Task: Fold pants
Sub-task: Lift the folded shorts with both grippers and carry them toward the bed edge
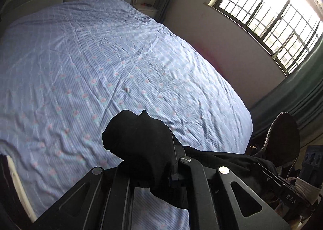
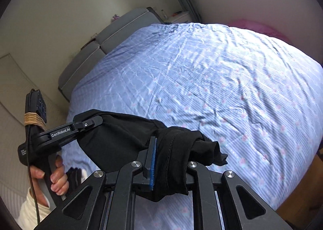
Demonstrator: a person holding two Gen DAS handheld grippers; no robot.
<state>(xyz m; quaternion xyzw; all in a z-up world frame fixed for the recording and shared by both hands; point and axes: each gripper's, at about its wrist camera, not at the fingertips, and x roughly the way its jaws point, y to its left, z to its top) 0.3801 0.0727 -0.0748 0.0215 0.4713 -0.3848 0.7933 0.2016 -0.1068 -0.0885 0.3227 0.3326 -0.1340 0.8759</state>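
Note:
The black pants [image 1: 139,141] hang in the air between my two grippers, above the near edge of the bed. My left gripper [image 1: 159,159] is shut on one bunched end of the pants; cloth covers its fingers. My right gripper [image 2: 171,161] is shut on the other end [image 2: 177,155], with a blue-padded finger [image 2: 152,159] showing beside the cloth. In the right wrist view the left gripper [image 2: 88,124] shows at the left, held by a hand [image 2: 54,177], with the pants [image 2: 121,135] stretched between the two. In the left wrist view the right gripper [image 1: 282,187] shows at lower right.
The bed [image 1: 101,58] has a wrinkled blue floral sheet [image 2: 222,88] and a grey headboard [image 2: 97,48] at the far end. A barred window [image 1: 262,12] and green curtains [image 1: 292,96] are on the right. A nightstand [image 2: 177,17] stands by the headboard. A pink object [image 2: 256,28] lies beside the bed.

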